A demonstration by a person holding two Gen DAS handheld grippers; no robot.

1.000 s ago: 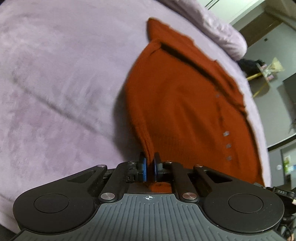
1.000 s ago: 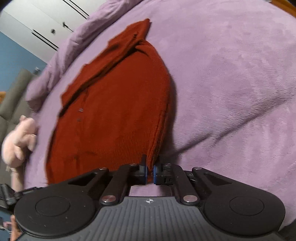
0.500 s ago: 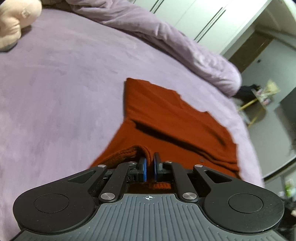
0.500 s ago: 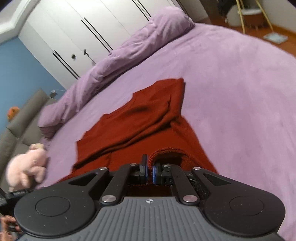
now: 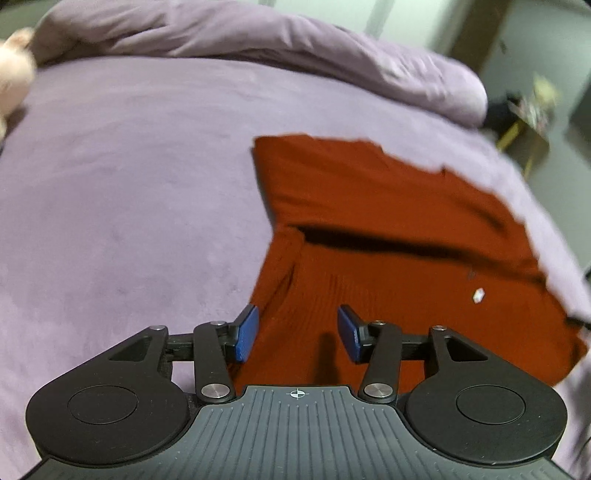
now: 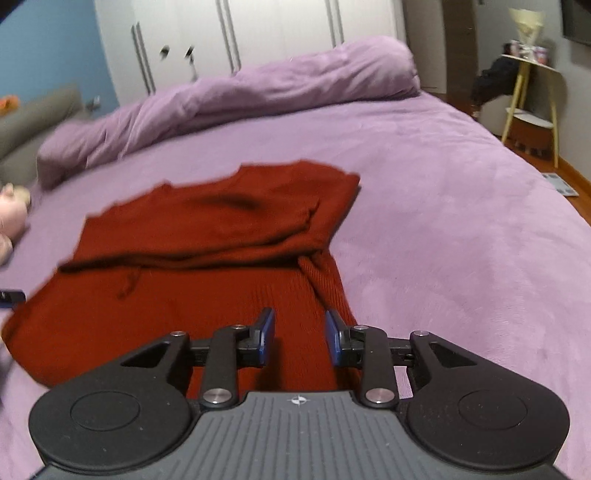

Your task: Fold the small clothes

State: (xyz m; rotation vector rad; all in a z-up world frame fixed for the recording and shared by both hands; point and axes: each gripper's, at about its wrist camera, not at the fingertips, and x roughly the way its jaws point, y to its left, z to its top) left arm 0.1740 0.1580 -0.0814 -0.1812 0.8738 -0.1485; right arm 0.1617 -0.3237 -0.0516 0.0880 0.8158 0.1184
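Note:
A rust-red knitted sweater (image 5: 388, 236) lies flat on the purple bed, its far part folded over the near part; it also shows in the right wrist view (image 6: 207, 251). My left gripper (image 5: 297, 332) is open and empty, its blue pads (image 5: 246, 332) just above the sweater's near left edge. My right gripper (image 6: 300, 338) is open and empty, over the sweater's near right edge. A small white button (image 5: 478, 295) shows on the knit.
The purple bedcover (image 6: 461, 229) stretches all around. A rolled purple duvet (image 6: 229, 103) lies along the far side. A pink plush toy (image 6: 11, 214) sits at the left. White wardrobes (image 6: 258, 33) and a yellow-legged stool (image 6: 532, 92) stand beyond the bed.
Both grippers carried the sweater's edge forward and down onto the garment, then opened and let go. The sweater now lies folded on the bed.

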